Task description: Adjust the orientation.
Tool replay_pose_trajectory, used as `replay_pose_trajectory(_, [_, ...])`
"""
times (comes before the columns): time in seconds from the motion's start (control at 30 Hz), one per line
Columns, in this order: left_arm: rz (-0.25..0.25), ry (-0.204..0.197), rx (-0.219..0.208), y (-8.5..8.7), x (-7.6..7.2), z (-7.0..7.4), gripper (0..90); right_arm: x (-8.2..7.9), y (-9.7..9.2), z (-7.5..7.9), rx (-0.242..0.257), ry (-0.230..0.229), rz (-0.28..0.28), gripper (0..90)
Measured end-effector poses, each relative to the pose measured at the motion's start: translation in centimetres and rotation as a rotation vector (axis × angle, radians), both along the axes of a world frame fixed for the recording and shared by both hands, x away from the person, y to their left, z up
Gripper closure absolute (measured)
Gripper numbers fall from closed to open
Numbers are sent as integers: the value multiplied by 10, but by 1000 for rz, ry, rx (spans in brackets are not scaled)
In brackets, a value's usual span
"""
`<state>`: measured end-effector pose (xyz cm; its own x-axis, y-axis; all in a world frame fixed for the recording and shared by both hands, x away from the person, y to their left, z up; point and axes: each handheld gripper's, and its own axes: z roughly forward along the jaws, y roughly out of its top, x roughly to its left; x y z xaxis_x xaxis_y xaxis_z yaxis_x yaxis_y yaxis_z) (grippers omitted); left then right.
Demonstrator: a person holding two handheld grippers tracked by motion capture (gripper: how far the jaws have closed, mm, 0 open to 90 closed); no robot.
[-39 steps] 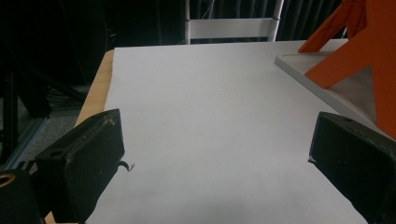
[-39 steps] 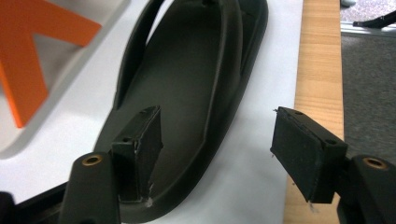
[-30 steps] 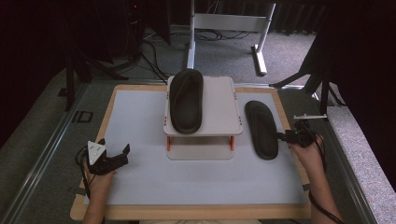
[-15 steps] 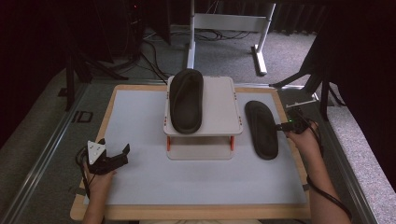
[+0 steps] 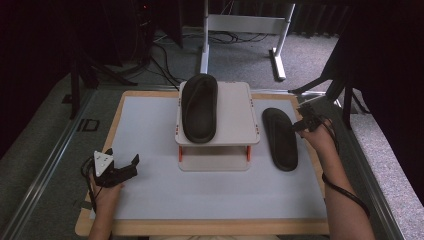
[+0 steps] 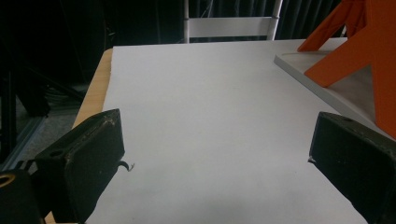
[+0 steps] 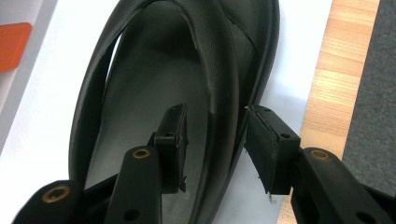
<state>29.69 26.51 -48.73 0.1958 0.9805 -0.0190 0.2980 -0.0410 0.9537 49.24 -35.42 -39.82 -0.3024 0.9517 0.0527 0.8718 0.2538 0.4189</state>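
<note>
High view first: one black slipper (image 5: 199, 107) already lies on the small white stand (image 5: 235, 112) in the middle of the desk (image 5: 150, 130), so that half looks done to me. Its mate, the second slipper (image 5: 280, 137), lies flat on the desk just right of the stand, not yet lifted; getting it up beside the first is what I judge is left.

Right gripper view shows my right gripper (image 7: 212, 144) with its jaws astride the slipper's outer rim and strap edge, one pad inside the shoe, the other outside. The jaws have just been closing and stand fairly narrow, but I see a sliver of gap at each pad, so I can't call it a grip yet.

My left gripper (image 5: 120, 167) rests near the desk's front left corner, jaws wide, nothing between them.
</note>
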Motion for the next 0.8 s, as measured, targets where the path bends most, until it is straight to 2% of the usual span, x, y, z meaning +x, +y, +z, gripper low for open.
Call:
replay_pose_trajectory(0.1, [0, 0, -1, 0, 0, 0, 31, 4, 3, -1, -10, 18, 1, 588])
replay_pose_trajectory(0.13, [-1, 0, -1, 0, 0, 0, 31, 10, 5, -4, -22, 47, -1, 609])
replay_pose_trajectory(0.17, [-1, 1, 0, 0, 0, 0, 31, 10, 5, -4, -22, 47, -1, 609])
replay_pose_trajectory(0.2, [-1, 1, 0, 0, 0, 0, 31, 13, 7, -5, -23, 68, -4, 635])
replay_pose_trajectory(0.23, [-1, 0, 0, 0, 0, 0, 31, 13, 7, -5, -23, 68, -4, 635])
replay_pose_trajectory(0.37, [-2, 2, 3, 0, 0, 0, 31, 16, 7, -5, -51, 77, -10, 731])
replay_pose_trajectory(0.5, [-1, 1, 4, 0, 0, 0, 31, 16, 6, -7, -63, 76, 9, 727])
replay_pose_trajectory(0.67, [-1, 3, 5, 0, 0, 0, 31, 17, 7, -7, -67, 83, 5, 749])
replay_pose_trajectory(0.8, [0, 2, 3, 0, 0, 0, 31, 17, 9, -5, -90, 87, 5, 771])
